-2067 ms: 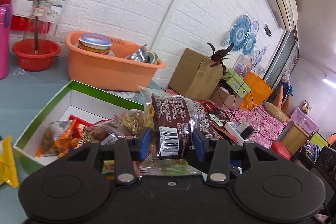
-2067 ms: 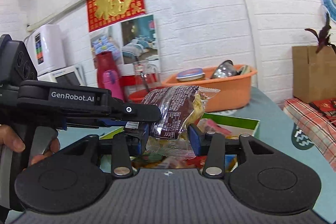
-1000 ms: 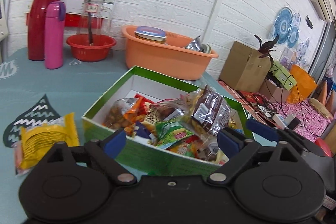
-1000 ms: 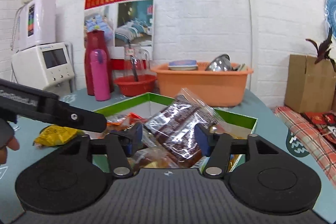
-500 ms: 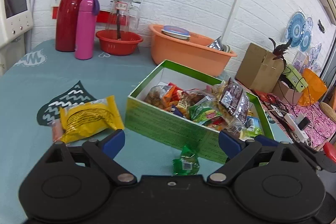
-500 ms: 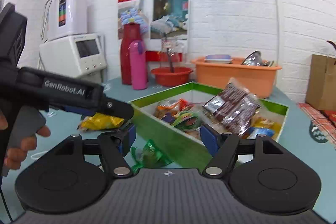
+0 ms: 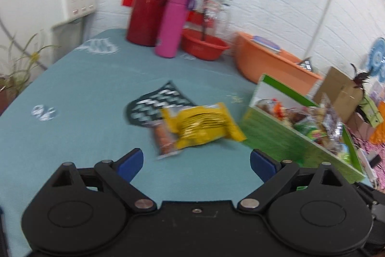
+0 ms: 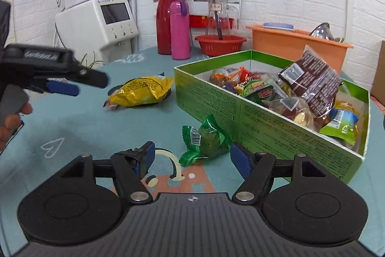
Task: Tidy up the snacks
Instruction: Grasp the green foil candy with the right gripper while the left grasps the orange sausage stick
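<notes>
While the left wrist view is motion-blurred, the left gripper [image 7: 196, 163] reads clearly: jaws spread wide, nothing between them, aimed across the teal tablecloth [image 7: 79, 117] at the yellow snack bag [image 7: 202, 125]. Bag lies flat on the cloth, just beside the near corner of the green box [image 7: 272, 136], partly covering an orange packet [image 7: 163, 136]. Spread looks sized for the bag's width; likely next pick

Right wrist view: right gripper [image 8: 191, 159] also spread and empty, low over the cloth. Green candy packet [image 8: 207, 139] sits between its fingertips, apparently touching the box wall, still outside. Box already crowded; brown cookie bag [image 8: 312, 78] leans upright against the pile, probably for want of flat room. Left gripper visible at the left edge, above the cloth
</notes>
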Demonstrator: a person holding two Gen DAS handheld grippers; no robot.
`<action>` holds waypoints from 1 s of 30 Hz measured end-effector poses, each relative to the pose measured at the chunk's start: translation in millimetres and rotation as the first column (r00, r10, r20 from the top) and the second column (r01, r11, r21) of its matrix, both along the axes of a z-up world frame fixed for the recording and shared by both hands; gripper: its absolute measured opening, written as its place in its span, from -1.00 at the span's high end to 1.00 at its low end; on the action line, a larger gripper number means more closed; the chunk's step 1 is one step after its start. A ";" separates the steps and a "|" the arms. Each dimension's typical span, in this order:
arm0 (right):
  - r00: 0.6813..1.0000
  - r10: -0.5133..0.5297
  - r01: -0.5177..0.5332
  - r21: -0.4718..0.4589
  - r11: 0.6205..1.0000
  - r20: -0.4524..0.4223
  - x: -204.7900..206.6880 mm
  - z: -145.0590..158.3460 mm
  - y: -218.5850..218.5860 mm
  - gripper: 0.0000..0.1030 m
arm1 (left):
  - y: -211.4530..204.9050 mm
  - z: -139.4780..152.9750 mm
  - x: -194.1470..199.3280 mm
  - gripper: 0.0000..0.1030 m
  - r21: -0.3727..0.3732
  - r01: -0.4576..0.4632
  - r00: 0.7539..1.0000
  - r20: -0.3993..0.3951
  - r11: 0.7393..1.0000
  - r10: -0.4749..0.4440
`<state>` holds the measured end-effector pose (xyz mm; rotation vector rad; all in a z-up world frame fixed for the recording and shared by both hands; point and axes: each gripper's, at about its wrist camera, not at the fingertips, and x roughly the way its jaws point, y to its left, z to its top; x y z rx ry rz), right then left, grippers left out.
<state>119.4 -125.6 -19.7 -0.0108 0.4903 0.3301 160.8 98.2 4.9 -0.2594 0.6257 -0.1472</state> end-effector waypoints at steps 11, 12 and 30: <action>0.999 -0.013 0.012 -0.041 0.999 -0.030 33.8 -7.8 13.1 -0.09 | 24.6 -22.0 22.9 -1.00 0.004 -0.009 0.999 -0.044 1.000 0.009; 0.999 0.007 -0.009 -0.034 0.999 -0.036 31.5 -7.1 12.5 -0.07 | 26.0 -22.8 28.6 -1.00 -0.013 -0.015 0.999 -0.048 1.000 0.014; 0.992 0.110 -0.110 -0.002 0.994 -0.055 5.8 -4.6 17.2 -0.09 | 23.9 -32.6 51.1 0.21 -0.130 -0.004 0.992 -0.127 0.992 -0.013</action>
